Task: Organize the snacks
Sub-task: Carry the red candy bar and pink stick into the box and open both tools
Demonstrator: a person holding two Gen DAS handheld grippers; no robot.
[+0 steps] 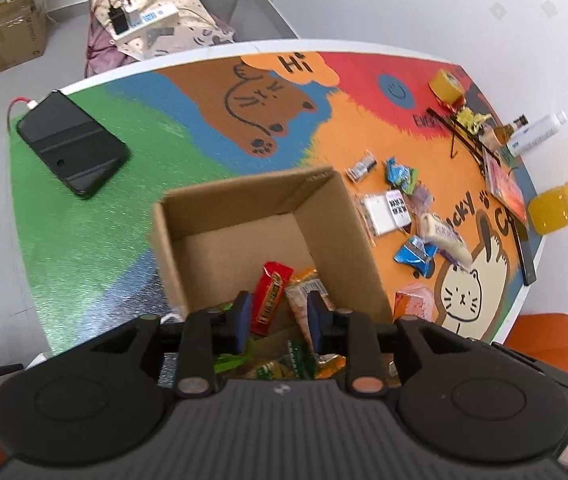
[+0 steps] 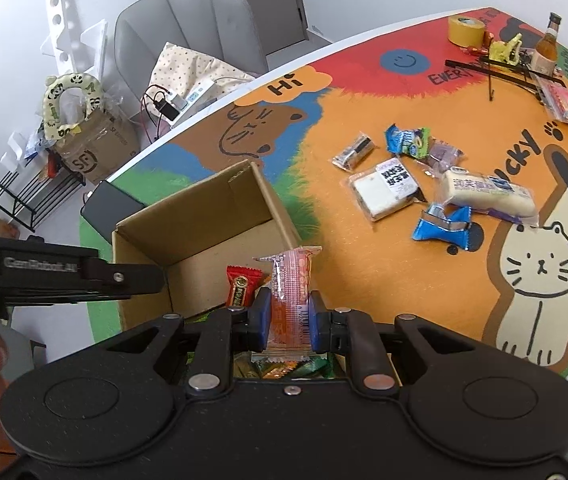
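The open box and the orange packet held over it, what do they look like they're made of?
Box: likely corrugated cardboard, matte brown, with creased fold lines and raw cut edges along its walls. Orange packet: seemingly thin plastic film, glossy and semi-transparent, with crimped serrated end seals and a printed barcode; it stands pinched in the right hand-held gripper.

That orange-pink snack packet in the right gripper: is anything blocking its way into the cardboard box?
Nothing visible does. The right gripper is shut on the orange-pink packet just above the near end of the cardboard box, whose top is open. The left gripper, beside it, hangs over the snacks already inside, not across the packet's drop.
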